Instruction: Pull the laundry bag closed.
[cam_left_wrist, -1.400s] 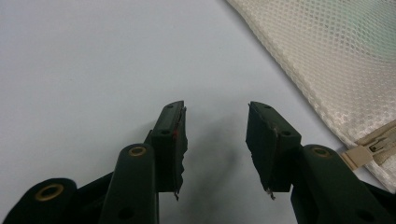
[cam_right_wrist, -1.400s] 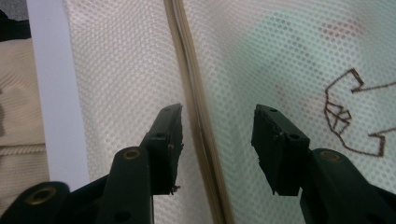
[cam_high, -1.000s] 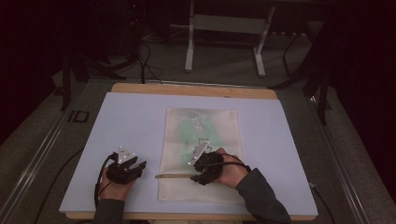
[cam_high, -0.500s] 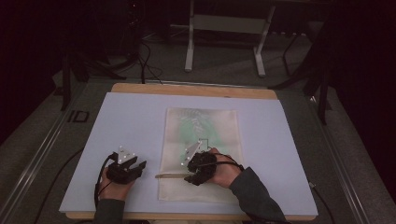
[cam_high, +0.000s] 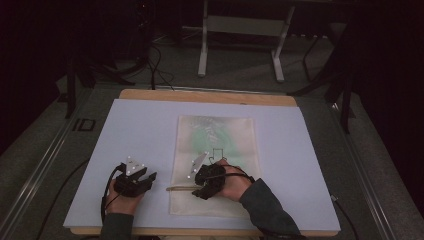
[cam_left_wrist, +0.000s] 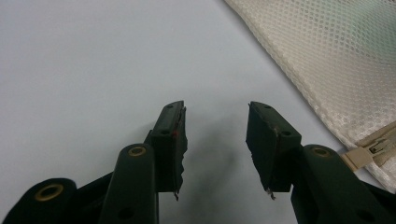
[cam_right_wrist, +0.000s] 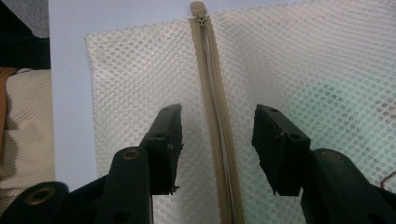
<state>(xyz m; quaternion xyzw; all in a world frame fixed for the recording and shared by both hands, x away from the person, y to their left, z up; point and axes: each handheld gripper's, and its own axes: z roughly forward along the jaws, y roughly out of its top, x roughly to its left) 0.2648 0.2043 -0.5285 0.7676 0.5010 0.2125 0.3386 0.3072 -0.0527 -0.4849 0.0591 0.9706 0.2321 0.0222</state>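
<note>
My left gripper (cam_high: 150, 179) rests on the pale blue table sheet (cam_high: 140, 125), jaws spread, empty, the cream mesh zip bag (cam_high: 216, 150) at its 3 o'clock. My right gripper (cam_right_wrist: 215, 123) hovers spread astride the tan zipper (cam_right_wrist: 212, 93). Likely step: unzipping. Next, I'd pinch the slider (cam_right_wrist: 201, 18). The zipper's long axis runs 9-to-3 near the bag's 6 o'clock edge.

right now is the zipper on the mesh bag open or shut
Partly open: in the right gripper view the zipper teeth gape near the camera, closing toward the slider.
</note>
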